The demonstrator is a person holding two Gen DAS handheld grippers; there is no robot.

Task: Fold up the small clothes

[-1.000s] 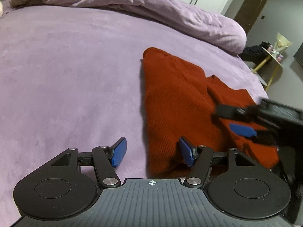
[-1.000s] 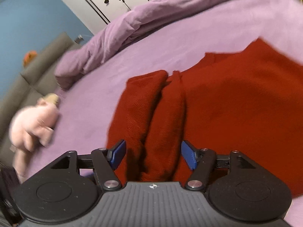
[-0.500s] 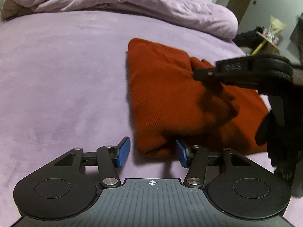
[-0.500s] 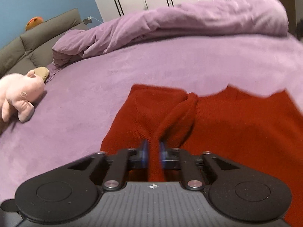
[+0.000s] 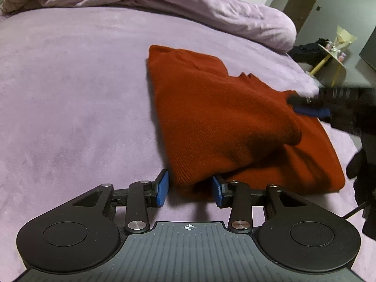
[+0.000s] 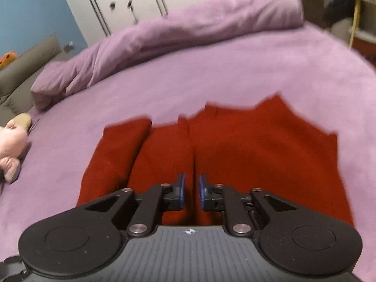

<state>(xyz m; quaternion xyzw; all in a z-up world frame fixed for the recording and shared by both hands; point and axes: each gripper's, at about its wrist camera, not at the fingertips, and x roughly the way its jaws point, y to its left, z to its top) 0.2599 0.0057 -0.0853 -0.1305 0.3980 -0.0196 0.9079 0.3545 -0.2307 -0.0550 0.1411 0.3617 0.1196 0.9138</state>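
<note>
Red sweater partly folded on the bed — right gripper pinches a fold, left gripper spread around the near corner; folding remains.

A red knitted sweater lies on the purple bed, partly folded, with one soft fold bunched up.

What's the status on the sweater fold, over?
Left gripper open around red sweater corner. Right gripper shut on sweater fold. Nothing in the way on bed.
</note>
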